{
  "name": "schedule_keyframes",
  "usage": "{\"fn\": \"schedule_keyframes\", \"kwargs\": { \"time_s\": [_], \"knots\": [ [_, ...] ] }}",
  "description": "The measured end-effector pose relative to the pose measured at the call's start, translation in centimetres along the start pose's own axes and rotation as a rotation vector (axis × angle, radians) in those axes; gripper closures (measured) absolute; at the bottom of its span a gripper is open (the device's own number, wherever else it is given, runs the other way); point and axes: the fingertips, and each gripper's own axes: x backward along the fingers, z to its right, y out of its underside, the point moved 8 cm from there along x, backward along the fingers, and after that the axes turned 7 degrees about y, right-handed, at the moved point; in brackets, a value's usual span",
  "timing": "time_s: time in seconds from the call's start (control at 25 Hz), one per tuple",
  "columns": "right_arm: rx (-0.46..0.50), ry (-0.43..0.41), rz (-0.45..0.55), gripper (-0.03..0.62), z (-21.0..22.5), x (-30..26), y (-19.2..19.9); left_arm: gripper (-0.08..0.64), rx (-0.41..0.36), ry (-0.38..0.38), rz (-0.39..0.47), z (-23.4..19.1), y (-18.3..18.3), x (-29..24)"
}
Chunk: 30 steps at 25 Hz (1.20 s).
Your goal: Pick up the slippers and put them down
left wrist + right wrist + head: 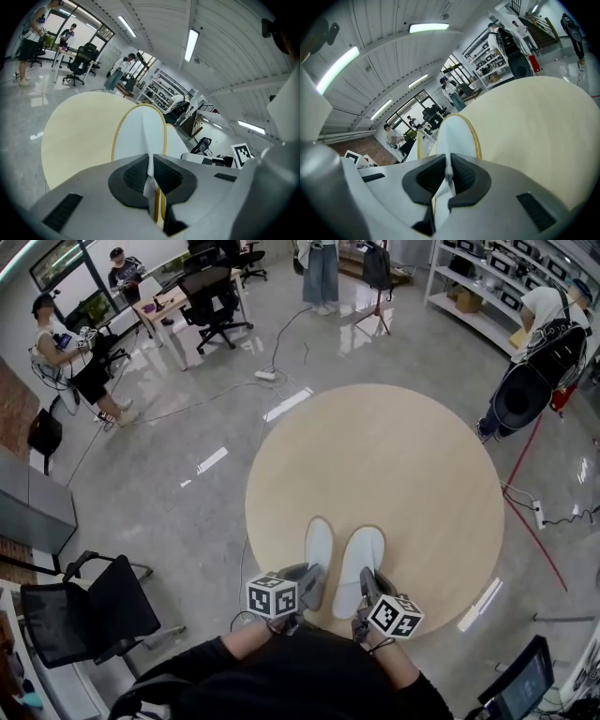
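Observation:
Two white slippers with thin yellow rims are over the near part of the round wooden table (394, 456). My left gripper (305, 589) is shut on the heel edge of the left slipper (319, 545). In the left gripper view that slipper (140, 136) stretches away from the pinching pads (136, 176), toe raised. My right gripper (368, 587) is shut on the heel edge of the right slipper (361, 554), which shows in the right gripper view (457, 136). The two slippers lie side by side, toes pointing away from me.
A black office chair (89, 615) stands on the floor at the left. Cables and a power strip (265, 375) lie beyond the table. Several people, desks and chairs are at the back left, shelves (487, 287) at the back right, a monitor (520, 681) at the near right.

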Motion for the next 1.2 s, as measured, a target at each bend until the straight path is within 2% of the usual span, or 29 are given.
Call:
{"fn": "schedule_keyframes", "kwargs": {
  "time_s": [0.28,0.56,0.96,1.2],
  "knots": [
    [0.004,0.015,0.092,0.563,1.9,5.0,-1.3,0.529,-0.045,0.032,0.018,4.0,1.1,-0.1],
    [-0.014,0.04,0.146,0.563,2.2,8.0,-0.8,0.529,-0.079,0.085,0.055,6.4,0.6,1.3],
    [0.052,0.099,0.285,0.563,-0.6,10.2,-3.1,0.529,-0.193,0.197,0.109,8.2,-3.4,2.8],
    [0.024,0.106,0.434,0.563,-3.3,13.5,-6.4,0.529,-0.272,0.298,0.118,10.9,-5.8,3.3]
  ]
}}
